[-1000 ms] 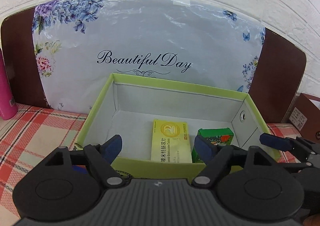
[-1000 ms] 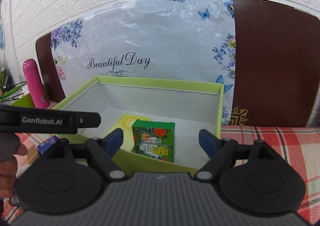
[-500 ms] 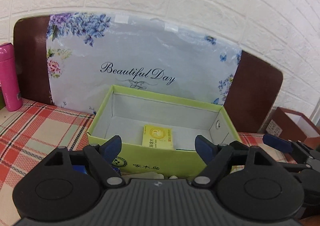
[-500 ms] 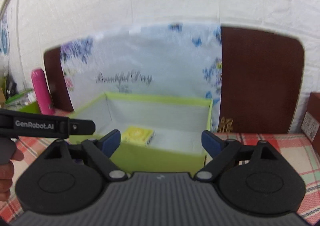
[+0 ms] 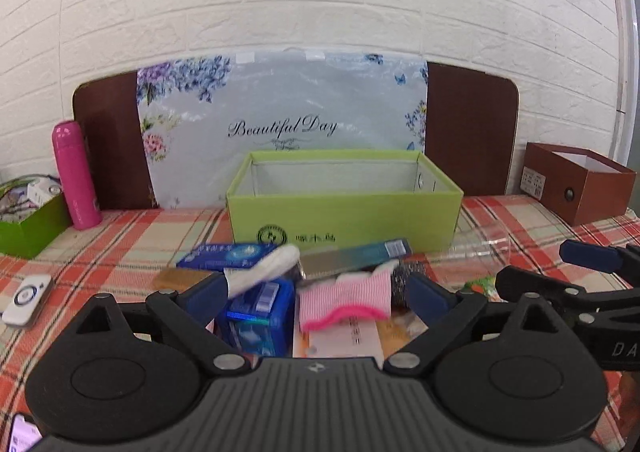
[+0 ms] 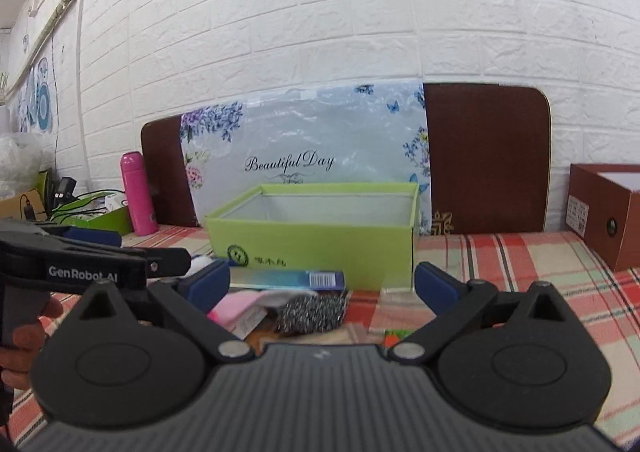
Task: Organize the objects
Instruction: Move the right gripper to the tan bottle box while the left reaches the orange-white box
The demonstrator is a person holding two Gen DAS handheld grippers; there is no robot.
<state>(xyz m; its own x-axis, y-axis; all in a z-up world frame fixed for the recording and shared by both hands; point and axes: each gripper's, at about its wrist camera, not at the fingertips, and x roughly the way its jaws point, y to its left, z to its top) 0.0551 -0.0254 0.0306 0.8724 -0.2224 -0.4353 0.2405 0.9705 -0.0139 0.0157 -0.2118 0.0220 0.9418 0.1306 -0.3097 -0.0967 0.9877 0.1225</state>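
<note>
Your green box (image 5: 344, 217) sits at the middle of both views, open-topped, on the plaid cloth (image 5: 132, 236) just in front of the floral "Beautiful Day" board (image 5: 280, 107). From this low angle you cannot see what lies inside it. Against its near wall, lower in the frame, lies the loose pile: a long teal carton (image 5: 356, 254), a blue packet (image 5: 226, 256), a white pad (image 5: 264, 270), a pink-and-white striped cloth (image 5: 346, 300), a steel scourer (image 6: 314, 312) and a blue box (image 5: 260, 316), some overlapping; the pile is blurred, so a few items may be misnamed.

Your left gripper (image 5: 316, 294) hangs over the pile with its jaws spread wide and nothing clamped; they have just been opening. Your right gripper (image 6: 322, 286) is likewise released and empty, its jaws also just widened, with scourer and carton showing between the fingers but untouched.

At far left stand a pink flask (image 5: 76, 175) and a small green tray (image 5: 28, 223); a brown box (image 5: 580, 187) sits at far right.
</note>
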